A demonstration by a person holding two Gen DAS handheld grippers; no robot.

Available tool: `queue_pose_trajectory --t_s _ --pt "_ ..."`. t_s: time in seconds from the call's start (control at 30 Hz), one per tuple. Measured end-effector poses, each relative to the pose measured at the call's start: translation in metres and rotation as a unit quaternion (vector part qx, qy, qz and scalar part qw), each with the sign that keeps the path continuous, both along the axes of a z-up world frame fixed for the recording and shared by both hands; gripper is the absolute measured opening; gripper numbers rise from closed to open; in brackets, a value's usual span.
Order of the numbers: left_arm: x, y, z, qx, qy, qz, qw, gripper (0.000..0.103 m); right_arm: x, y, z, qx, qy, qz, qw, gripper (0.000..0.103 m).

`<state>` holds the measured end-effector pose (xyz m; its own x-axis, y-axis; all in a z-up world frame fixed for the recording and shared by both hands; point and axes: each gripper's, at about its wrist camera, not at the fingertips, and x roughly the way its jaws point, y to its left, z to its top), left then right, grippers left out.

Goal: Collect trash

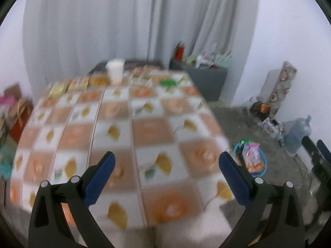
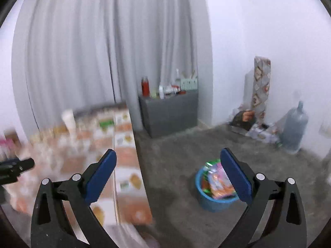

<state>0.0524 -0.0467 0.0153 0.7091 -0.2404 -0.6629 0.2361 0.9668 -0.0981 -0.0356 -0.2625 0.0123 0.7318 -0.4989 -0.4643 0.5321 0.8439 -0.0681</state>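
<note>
Tongs come first: there are two, and both stand spread wide with nothing between the blue pads and nothing touched. Seen by its own camera, the left gripper [image 1: 166,162] hangs over one table [image 1: 144,128] with an orange and white checked cloth. Far ahead of these tongs, a little to their left, stands one white cup [image 1: 115,71]. To the left of the cup lie flat wrappers [image 1: 62,86] along the far edge, and to its right one green packet [image 1: 168,82]; the blur does not allow an exact count of the wrappers. To the right of the left tongs, down on the grey floor, sits one blue basin [image 1: 259,170] filled with colourful trash packets [image 1: 253,157]. Farther right, one large water bottle [image 1: 298,134] stands against the wall. In the right wrist view, the right gripper [image 2: 167,163] points at the floor, with the table edge at its left finger and the same basin [image 2: 209,201] just behind its right finger [image 2: 235,177]. The packets [image 2: 219,180] lie heaped inside that basin. One grey cabinet [image 2: 171,111] stands far ahead of these tongs, with one red bottle [image 2: 145,86] on top among other small things.
</note>
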Motion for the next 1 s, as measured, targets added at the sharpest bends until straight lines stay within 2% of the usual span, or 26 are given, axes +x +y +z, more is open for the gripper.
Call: queue_pose_trajectory --t_s 0.07,0.13,0.27,0.37,0.6,0.83,1.0 --pt "-0.004 0.007 -0.017 0.014 0.031 0.025 0.9991 0.098 0.006 0.014 -0.017 0.022 0.056 0.005 0.998 0.096" --pt "-0.007 0.013 -0.032 0.021 0.064 0.043 0.9968 0.098 0.010 0.024 -0.032 0.050 0.092 0.015 0.994 0.096" --pt "-0.012 0.017 -0.045 0.027 0.099 0.039 0.9940 0.098 0.014 0.044 -0.052 0.068 0.144 0.018 0.987 0.096" --pt "-0.012 0.014 -0.048 0.032 0.103 0.036 0.9934 0.098 0.016 0.055 -0.051 0.073 0.152 0.017 0.985 0.096" --pt "-0.013 0.011 -0.044 0.056 0.079 0.047 0.9943 0.098 0.008 0.063 -0.049 0.061 0.161 0.003 0.985 0.096" --pt "-0.011 0.009 -0.042 0.090 0.063 0.059 0.9921 0.098 0.006 0.057 -0.050 0.050 0.165 -0.007 0.985 0.096" --pt "-0.010 0.010 -0.040 0.098 0.060 0.067 0.9910 0.098 0.000 0.048 -0.049 0.053 0.164 -0.020 0.985 0.096"
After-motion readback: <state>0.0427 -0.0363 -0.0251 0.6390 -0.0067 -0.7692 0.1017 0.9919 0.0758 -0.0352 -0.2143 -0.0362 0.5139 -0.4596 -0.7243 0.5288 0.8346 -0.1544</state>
